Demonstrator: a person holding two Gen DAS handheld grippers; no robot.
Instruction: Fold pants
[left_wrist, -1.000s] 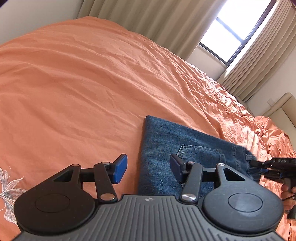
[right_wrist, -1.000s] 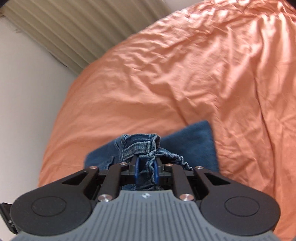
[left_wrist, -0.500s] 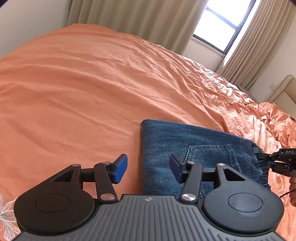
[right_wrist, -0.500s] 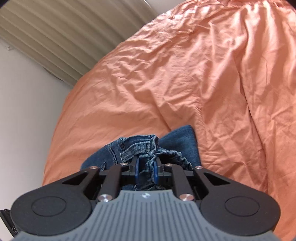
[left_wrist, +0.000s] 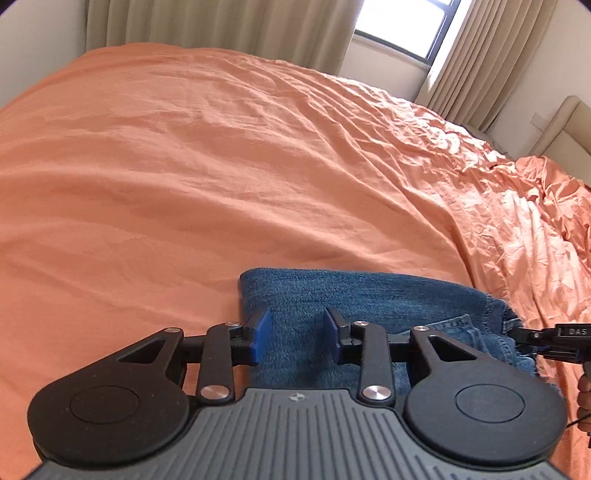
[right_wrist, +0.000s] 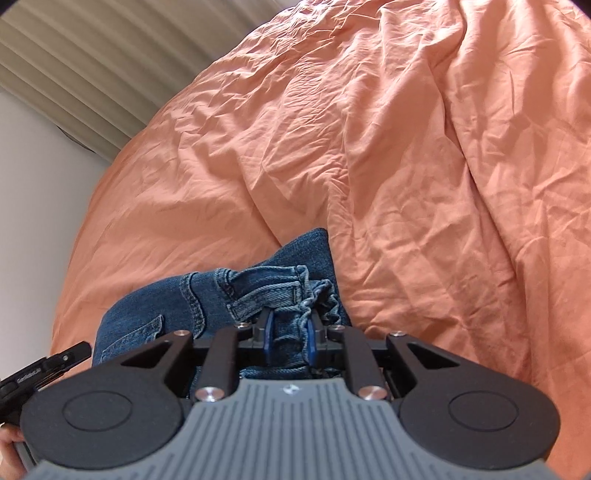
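a: where are the pants right now?

b: one pair of blue jeans, already folded into a thick pad, lying on the orange bedspread near the camera side of the bed. a back pocket faces up toward the right end.

a: which way do they run?

b: in the left wrist view the long axis goes left to right. the neat folded edge is on the left, the waistband end on the right.

a: and the claws?

b: two of them. the right claw is pinching the bunched waistband, blue pads pressed onto the denim with the belt loop poking out in front. the left claw sits over the other end, just inside the folded edge. its jaws have just been closing, but they look partly spread, straddling the top of the denim; i can't see the pads pressing on cloth.

a: so which hand is nearer the fold line?

b: the left. the cloth lies straight ahead of and under its pads, so my guess is it needs to dip and nip that end while the right holds the waistband. if it closes too high it may catch only the top layer.

a: anything else around?

b: beige curtains, one bright window, a pale headboard at the far right. nothing else on the bed.
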